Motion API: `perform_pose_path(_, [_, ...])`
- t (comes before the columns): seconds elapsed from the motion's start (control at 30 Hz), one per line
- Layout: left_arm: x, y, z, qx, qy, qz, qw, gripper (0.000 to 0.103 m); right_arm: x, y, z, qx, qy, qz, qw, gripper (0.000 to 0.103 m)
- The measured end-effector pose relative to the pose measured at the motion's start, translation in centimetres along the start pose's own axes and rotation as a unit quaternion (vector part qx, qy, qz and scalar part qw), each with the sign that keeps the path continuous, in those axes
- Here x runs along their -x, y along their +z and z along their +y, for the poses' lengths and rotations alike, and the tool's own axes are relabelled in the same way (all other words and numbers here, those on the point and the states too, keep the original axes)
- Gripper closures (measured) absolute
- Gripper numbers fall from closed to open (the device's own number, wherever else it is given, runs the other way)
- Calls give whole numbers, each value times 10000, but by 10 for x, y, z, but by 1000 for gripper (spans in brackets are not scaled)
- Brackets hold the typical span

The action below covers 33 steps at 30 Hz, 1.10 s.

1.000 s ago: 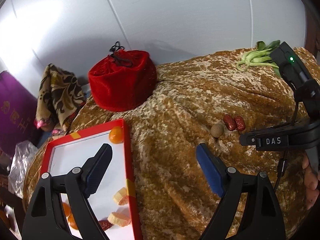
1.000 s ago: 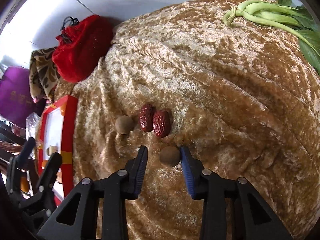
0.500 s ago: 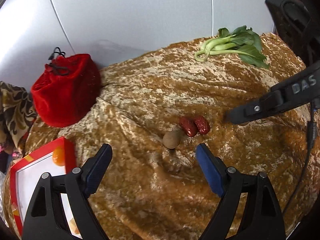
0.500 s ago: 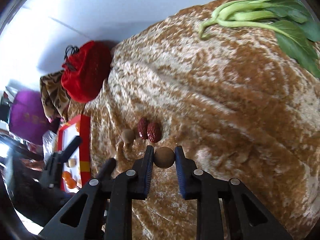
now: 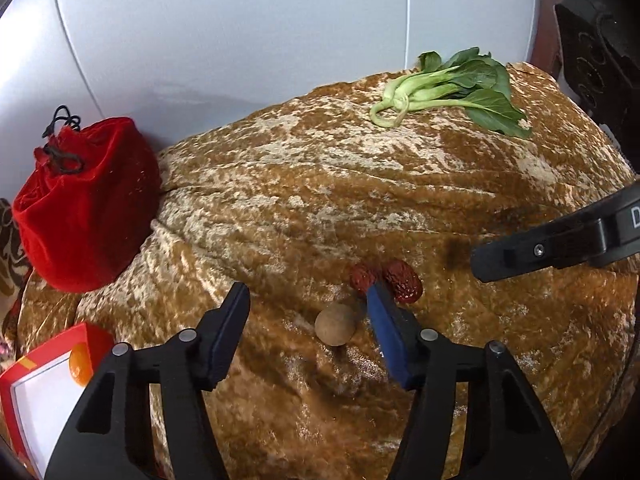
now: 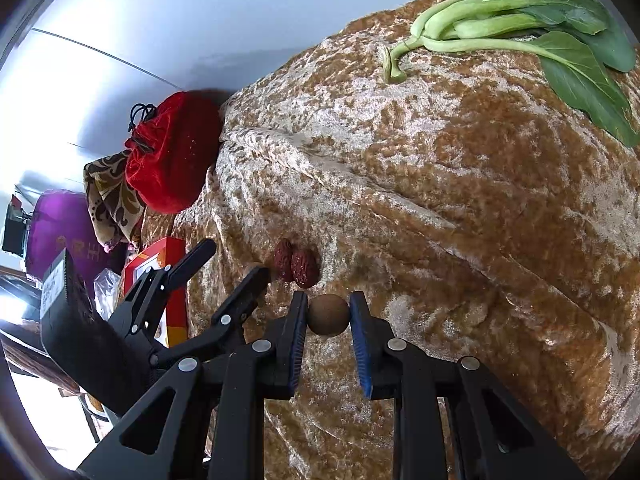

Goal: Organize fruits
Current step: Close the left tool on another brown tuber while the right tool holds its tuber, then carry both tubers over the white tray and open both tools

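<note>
The right gripper (image 6: 329, 316) pinches a brown longan (image 6: 328, 315) above the gold cloth (image 6: 460, 208). The left gripper (image 5: 306, 312), spread wide, flanks a second longan (image 5: 335, 324) mid-cloth; its right finger (image 5: 386, 328) partly hides two red dates (image 5: 404, 282). A red tray (image 5: 30, 364) at the cloth's left edge is cut off.

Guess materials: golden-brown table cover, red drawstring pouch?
Golden-brown table cover: looks like crushed velvet, with a patchy pale sheen and soft creases. Red drawstring pouch: velvet-like plush, matte deep red with a fuzzy nap, closed by a black cord. Fibre type cannot be told.
</note>
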State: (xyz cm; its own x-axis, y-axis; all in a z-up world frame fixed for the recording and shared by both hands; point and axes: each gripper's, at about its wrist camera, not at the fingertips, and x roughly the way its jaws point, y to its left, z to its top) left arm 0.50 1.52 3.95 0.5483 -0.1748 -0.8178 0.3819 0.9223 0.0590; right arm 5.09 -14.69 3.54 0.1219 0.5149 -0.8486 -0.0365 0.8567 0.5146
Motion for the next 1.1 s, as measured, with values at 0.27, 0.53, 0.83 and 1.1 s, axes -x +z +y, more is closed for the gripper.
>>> perform_pose_path(0.27, [-11, -5, 0, -321, -425, 185, 9984, 61, -4, 2, -1, -24, -41, 50, 10000, 81])
perform_pose_path(0.53, [-15, -6, 1, -247, -459, 276, 9983, 74, -4, 2, -1, -43, -20, 27, 10000, 81])
perform_pose_path(0.83, [-13, -9, -8, -436, -540, 364, 9969, 82, -4, 2, -1, -55, -8, -6, 10000, 81])
perform_pose_path(1.1, [-12, -8, -9, -383, -505, 391, 9972, 83, -1, 2, -1, -68, 5, -87, 9999, 81])
